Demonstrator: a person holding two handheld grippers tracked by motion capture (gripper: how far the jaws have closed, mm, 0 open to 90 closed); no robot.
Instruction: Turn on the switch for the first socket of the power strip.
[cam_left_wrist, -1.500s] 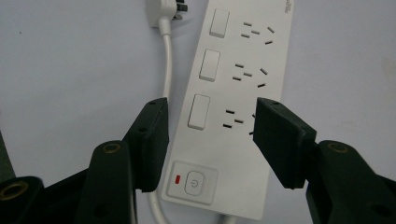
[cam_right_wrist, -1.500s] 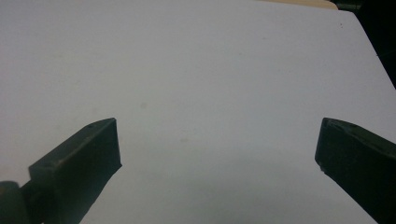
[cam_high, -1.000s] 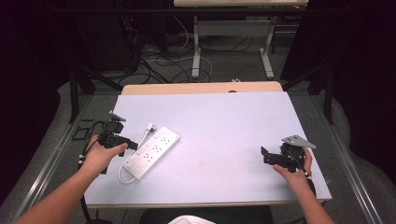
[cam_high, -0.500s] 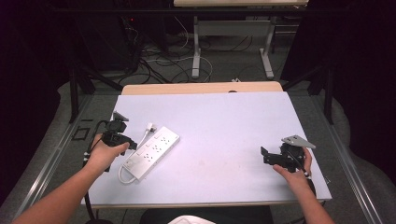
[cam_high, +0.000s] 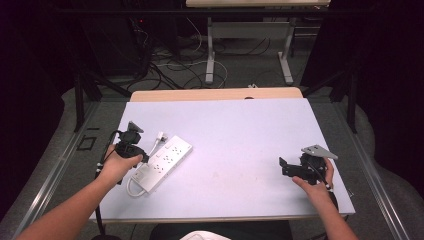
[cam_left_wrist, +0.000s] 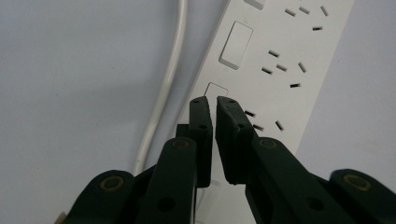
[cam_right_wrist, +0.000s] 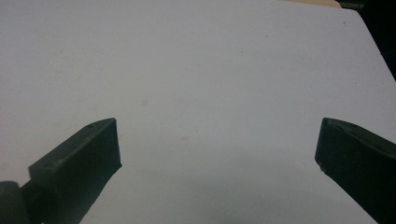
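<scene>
On the table's left side: white power strip (cam_high: 162, 162), lying flat.
Left gripper (cam_left_wrist: 211, 105): jaws just closed, nearly together, nothing between, tips above a switch.
Right gripper (cam_right_wrist: 217, 140): spread wide, empty.
Handling: likely rigid, light, smooth; grasp across its narrow sides.

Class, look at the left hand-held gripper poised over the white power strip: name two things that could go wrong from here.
1. The left hand-held gripper, jaws nearly together with nothing between them, hovers over a rocker switch on the power strip; pressing off-centre could hit the neighbouring switch or sockets.
2. The strip lies loose on the table, and the right hand-held gripper is far away with jaws wide, so a push may slide it.
</scene>
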